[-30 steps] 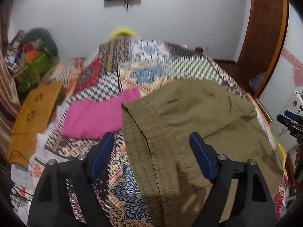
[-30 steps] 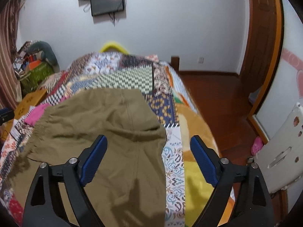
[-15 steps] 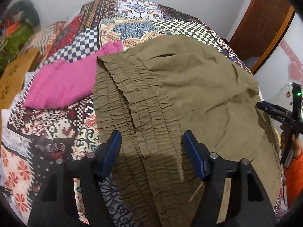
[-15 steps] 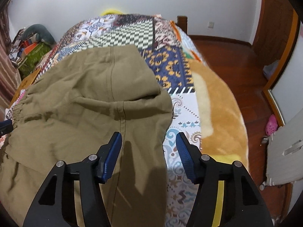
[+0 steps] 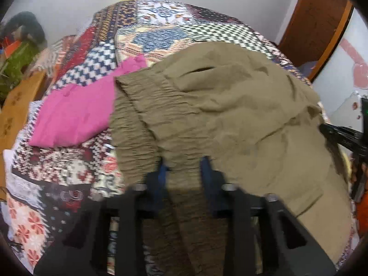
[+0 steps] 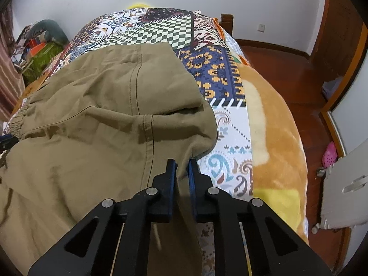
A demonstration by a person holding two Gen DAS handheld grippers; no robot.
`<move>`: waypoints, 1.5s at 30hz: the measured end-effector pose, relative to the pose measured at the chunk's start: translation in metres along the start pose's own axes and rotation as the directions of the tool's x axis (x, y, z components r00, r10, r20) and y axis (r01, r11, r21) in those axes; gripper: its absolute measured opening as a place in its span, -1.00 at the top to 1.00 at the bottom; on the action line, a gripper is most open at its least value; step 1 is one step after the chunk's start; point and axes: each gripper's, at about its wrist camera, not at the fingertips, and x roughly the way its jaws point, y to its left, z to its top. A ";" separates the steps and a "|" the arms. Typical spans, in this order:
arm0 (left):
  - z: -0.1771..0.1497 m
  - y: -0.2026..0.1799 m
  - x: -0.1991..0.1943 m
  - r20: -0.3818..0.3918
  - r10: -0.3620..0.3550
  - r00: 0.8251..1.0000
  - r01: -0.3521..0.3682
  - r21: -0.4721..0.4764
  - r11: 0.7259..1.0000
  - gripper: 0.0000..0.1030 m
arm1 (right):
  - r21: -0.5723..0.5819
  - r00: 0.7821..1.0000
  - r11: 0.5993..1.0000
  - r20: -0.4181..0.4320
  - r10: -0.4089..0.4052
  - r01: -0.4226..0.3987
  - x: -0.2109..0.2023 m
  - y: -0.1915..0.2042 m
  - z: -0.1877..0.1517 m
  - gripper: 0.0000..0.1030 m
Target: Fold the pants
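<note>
Olive-brown pants (image 5: 230, 119) lie crumpled across a patchwork-covered bed (image 5: 161, 30), the gathered elastic waistband on the left. My left gripper (image 5: 182, 168) has its blue pads closed most of the way on the waistband, with the cloth bunched between them. In the right wrist view the pants (image 6: 103, 105) fill the left half. My right gripper (image 6: 182, 165) is shut on the pants' right edge by the leg seam. Its dark frame shows at the right edge of the left wrist view (image 5: 342, 135).
A folded pink garment (image 5: 76, 117) lies left of the waistband. An orange-yellow blanket (image 6: 271, 124) covers the bed's right side, with wooden floor (image 6: 299, 69) beyond. Bags and clutter (image 6: 39, 48) sit at the far left. A white plastic object (image 6: 345, 184) stands at the right.
Both grippers dropped onto the pants and closed from wide open. The left took the waistband and the right took the right edge.
</note>
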 end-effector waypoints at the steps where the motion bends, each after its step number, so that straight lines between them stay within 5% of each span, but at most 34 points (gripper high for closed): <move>1: 0.000 0.003 0.000 -0.001 -0.008 1.000 0.008 -0.007 1.000 0.57 | 0.001 1.000 1.000 -0.002 0.003 -0.003 -0.001 0.000 -0.002 0.82; 12: 0.006 0.017 -0.003 -0.019 -0.005 1.000 0.004 -0.032 0.999 0.57 | -0.006 0.999 1.000 -0.028 0.022 -0.022 -0.009 0.013 -0.013 0.77; 15: 0.010 0.021 -0.013 -0.002 -0.004 1.000 0.003 -0.042 0.999 0.55 | -0.007 1.000 1.000 -0.015 0.026 -0.026 -0.016 0.012 -0.008 0.51; 21: 0.030 0.017 -0.021 0.045 0.008 0.999 -0.006 -0.027 1.000 -0.12 | -0.002 0.995 1.000 0.092 0.029 -0.029 -0.031 0.009 0.022 0.21; 27: 0.048 0.017 0.000 0.013 0.020 1.000 -0.019 -0.045 0.999 -0.20 | 0.010 0.993 1.000 0.119 0.018 -0.019 -0.010 0.008 0.049 0.12; 36: 0.054 0.010 0.025 -0.002 0.027 1.000 -0.027 -0.017 0.999 -0.20 | 0.064 0.993 0.991 0.033 0.116 -0.118 0.046 -0.006 0.059 0.12; 39: 0.057 0.009 0.028 -0.001 0.044 0.999 -0.044 -0.007 0.999 -0.16 | 0.050 0.990 0.989 0.031 0.141 -0.142 0.046 -0.003 0.058 0.39; 42: 0.058 0.006 0.028 0.016 0.081 0.997 -0.081 0.014 0.997 -0.04 | -0.017 0.996 0.997 0.047 0.080 -0.079 0.043 0.006 0.059 0.76; 45: 0.059 -0.002 0.027 0.041 0.127 0.991 -0.130 0.062 0.990 -0.01 | -0.065 0.997 0.997 0.067 0.045 -0.040 0.040 0.010 0.058 0.78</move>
